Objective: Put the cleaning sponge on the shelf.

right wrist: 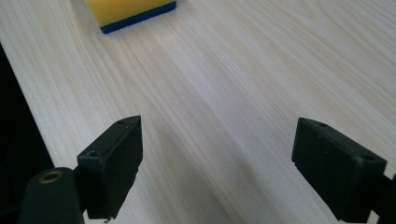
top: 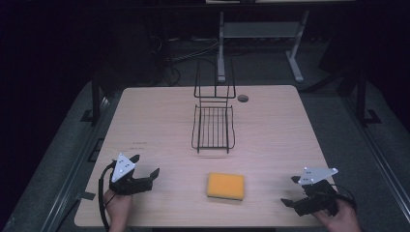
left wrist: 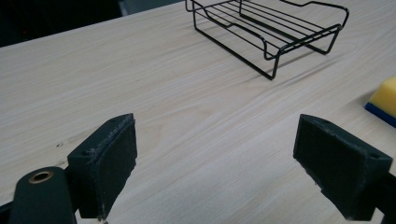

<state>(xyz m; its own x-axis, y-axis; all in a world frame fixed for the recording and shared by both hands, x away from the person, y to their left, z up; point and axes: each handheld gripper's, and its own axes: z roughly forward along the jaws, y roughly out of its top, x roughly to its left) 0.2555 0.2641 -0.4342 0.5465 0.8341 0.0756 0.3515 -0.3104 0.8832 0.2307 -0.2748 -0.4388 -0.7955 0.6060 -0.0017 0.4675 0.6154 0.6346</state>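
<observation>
High view is showing a light wooden table [top: 270, 125] with a yellow sponge [top: 226, 186] lying flat near the front edge, roughly at the 6 o'clock spot of the tabletop. A black wire rack [top: 213, 126] is sitting dead centre, its tall back frame standing up toward 12 o'clock, well apart from the sponge. The left gripper [top: 146, 166] is hanging out at about 8 o'clock, a hand [top: 118, 205] wrapping its handle, jaws spreading wide with nothing between them. The right gripper [top: 290, 190] is parking at about 4 o'clock, also gaping wide and gripping nothing, held by the other hand [top: 338, 220]. The sponge is lying between the two grippers, neither one touching it.

Left gripper view is looking across the wood grain: both black pads standing far apart, bare table between them, the rack [left wrist: 275, 30] showing up at 1 o'clock and a corner of the sponge [left wrist: 385, 100] with its blue underside peeking in at 3 o'clock.

Right gripper view is doing the same thing, pads wide apart over bare wood, the sponge [right wrist: 126, 9] sitting at 11 o'clock, blue layer facing down on the table.
</observation>
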